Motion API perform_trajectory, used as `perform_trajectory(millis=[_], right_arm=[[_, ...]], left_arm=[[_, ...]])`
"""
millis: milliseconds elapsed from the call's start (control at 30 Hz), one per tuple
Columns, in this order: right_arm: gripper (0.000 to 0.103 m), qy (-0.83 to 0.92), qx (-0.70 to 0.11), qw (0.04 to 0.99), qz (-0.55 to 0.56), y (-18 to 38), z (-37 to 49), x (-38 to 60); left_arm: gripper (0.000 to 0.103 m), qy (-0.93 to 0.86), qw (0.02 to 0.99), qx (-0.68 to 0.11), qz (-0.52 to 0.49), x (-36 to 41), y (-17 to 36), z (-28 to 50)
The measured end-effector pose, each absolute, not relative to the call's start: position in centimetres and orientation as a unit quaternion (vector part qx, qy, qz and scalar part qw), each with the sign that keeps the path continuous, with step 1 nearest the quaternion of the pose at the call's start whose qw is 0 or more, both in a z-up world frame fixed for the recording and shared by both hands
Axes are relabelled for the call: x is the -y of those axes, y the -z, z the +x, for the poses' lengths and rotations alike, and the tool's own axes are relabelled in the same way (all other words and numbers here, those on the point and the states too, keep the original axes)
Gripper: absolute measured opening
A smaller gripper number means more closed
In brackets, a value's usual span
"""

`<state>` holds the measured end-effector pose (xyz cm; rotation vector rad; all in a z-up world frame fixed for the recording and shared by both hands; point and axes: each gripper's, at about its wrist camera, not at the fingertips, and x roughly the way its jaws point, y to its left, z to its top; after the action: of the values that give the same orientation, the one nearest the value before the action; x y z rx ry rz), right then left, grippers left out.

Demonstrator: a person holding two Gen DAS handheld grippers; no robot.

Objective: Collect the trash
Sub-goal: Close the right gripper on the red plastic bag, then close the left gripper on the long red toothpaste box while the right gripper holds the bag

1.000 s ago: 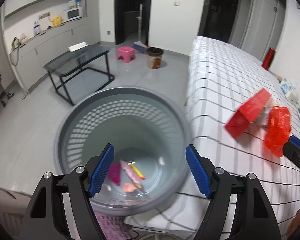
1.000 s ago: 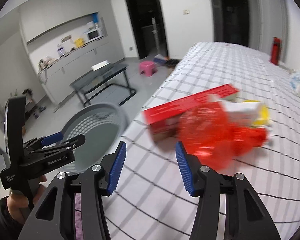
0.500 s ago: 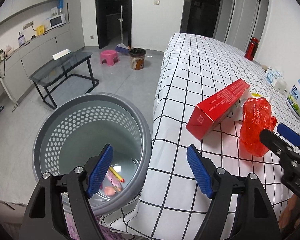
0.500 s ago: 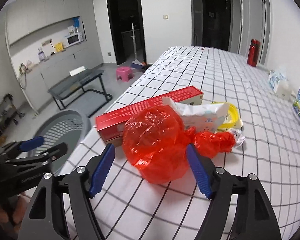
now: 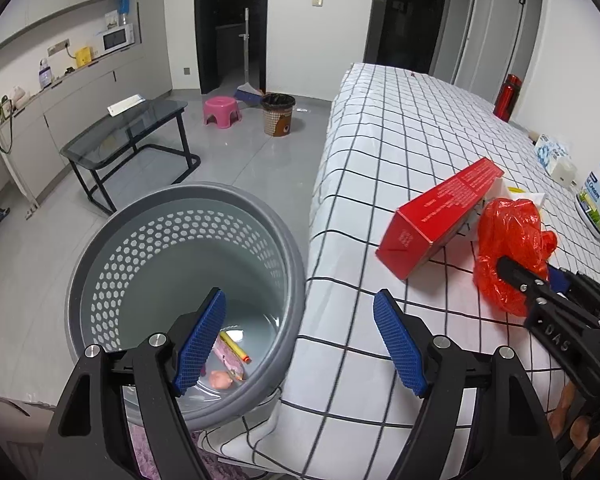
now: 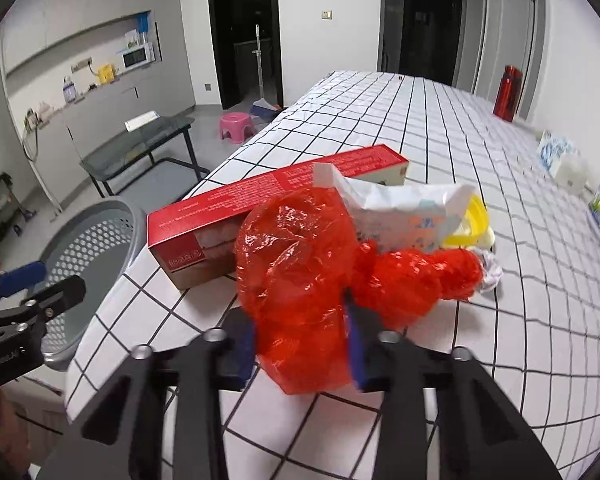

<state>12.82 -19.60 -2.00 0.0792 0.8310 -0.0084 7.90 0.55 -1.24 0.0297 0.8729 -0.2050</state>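
The right tongs point(image 6: 302, 354) are closing on the red plastic bag point(image 6: 296, 264), pads pressing its near lobe, on the checked desk point(image 6: 440, 152). The left tongs point(image 5: 300, 344) hang released above the grey basket point(image 5: 292, 256). Behind the bag lies a red box point(image 6: 276, 188).

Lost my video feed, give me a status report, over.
Right gripper closing on red plastic bag, bag between its jaws. Left gripper open, empty, by grey basket. Red box touches bag behind; nothing blocking.
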Motion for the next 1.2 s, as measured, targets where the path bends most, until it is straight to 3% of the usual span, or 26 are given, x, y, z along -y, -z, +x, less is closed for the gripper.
perform_trajectory(millis=[167, 500, 1200], right_arm=[[0.018, 0.002, -0.387, 0.919, 0.076, 0.9, 10.4, 22.1], [0.018, 0.018, -0.339, 0.933, 0.121, -2.0, 5.8, 28.2], [0.018, -0.008, -0.339, 0.924, 0.176, -0.2, 6.4, 31.4]], left_arm=[[0.075, 0.116, 0.901, -0.419, 0.023, 1.0, 1.1, 7.7], [0.077, 0.156, 0.902, -0.399, 0.051, 5.8, 0.8, 9.1], [0.078, 0.243, 0.866, -0.416, 0.133, 12.3, 3.3, 15.4]])
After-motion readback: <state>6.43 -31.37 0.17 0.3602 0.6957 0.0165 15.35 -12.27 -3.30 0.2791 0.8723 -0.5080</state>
